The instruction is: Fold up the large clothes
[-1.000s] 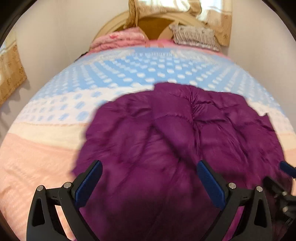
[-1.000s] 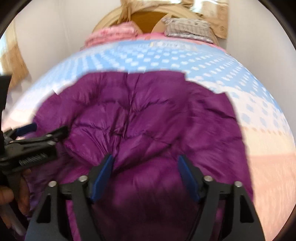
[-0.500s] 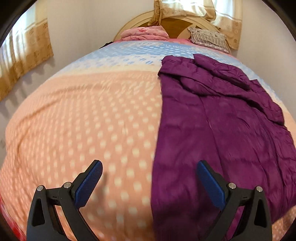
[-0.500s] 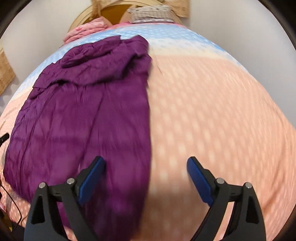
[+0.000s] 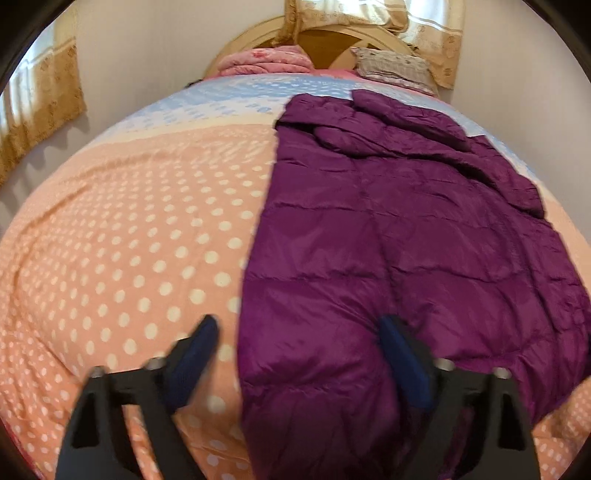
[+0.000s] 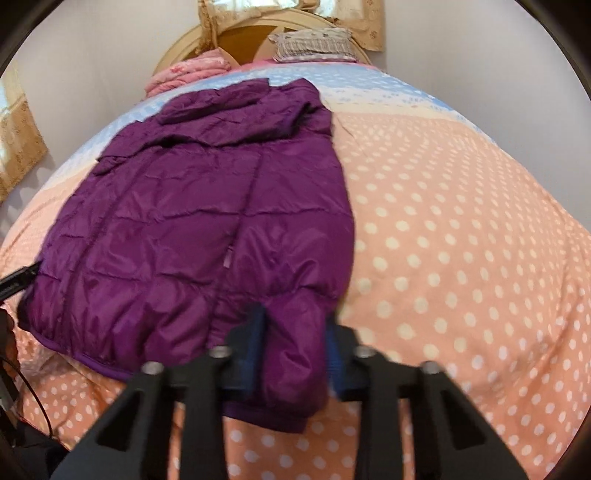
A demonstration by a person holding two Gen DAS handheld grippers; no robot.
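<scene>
A purple quilted down jacket (image 5: 399,236) lies spread on the bed, hem toward me and collar toward the headboard; it also shows in the right wrist view (image 6: 207,221). My left gripper (image 5: 295,354) is open, its jaws astride the jacket's near left hem corner, one finger over the bedspread and one over the jacket. My right gripper (image 6: 295,339) has its jaws closing on the jacket's near right hem corner, with a bulge of fabric between the pads.
The bed has a peach polka-dot bedspread (image 5: 129,258) with a blue band near the headboard (image 6: 258,33). A pink folded quilt (image 5: 266,62) and a grey pillow (image 5: 391,68) lie at the head. Curtains (image 5: 40,110) hang at the left wall.
Both grippers came down to the jacket's near hem corners. The right jaws have narrowed around the hem fabric; the left jaws have narrowed slightly and stay open.
</scene>
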